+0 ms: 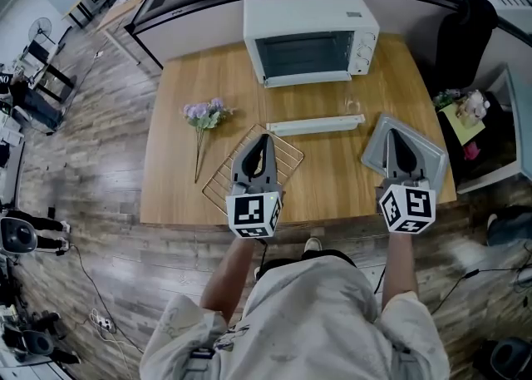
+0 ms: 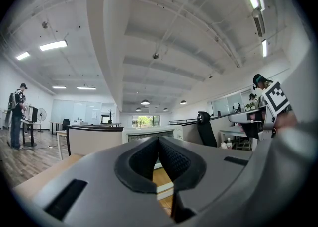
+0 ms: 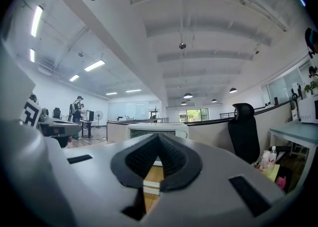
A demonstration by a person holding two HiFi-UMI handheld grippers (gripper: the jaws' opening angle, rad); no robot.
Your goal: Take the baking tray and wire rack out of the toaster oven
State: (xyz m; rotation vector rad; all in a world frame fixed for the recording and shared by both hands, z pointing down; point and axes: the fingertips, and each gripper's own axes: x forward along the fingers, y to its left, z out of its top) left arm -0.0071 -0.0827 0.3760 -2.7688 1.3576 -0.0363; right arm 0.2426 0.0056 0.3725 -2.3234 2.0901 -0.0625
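Baking tray (image 1: 431,159) and wire rack (image 1: 290,159) both lie flat on the wooden worktop (image 1: 174,179), out in front of the toaster oven (image 1: 309,33), well apart from each other. The tray is near the worktop's right edge and the rack sits toward the middle, near the front edge. The oven stands at the far side of the worktop with its door (image 1: 314,125) dropped open toward me.

My left gripper (image 1: 263,139) sits over the rack with its jaws clenched tip to tip, and nothing is caught between them. My right gripper (image 1: 396,134) sits over the tray, its jaws likewise pressed together on nothing. Whether either gripper touches what lies under it, I cannot tell.

Both grippers point level toward the oven, which shows just past the closed tips in each gripper view. A small bunch of purple flowers (image 1: 204,115) lies on the worktop, left of the rack.
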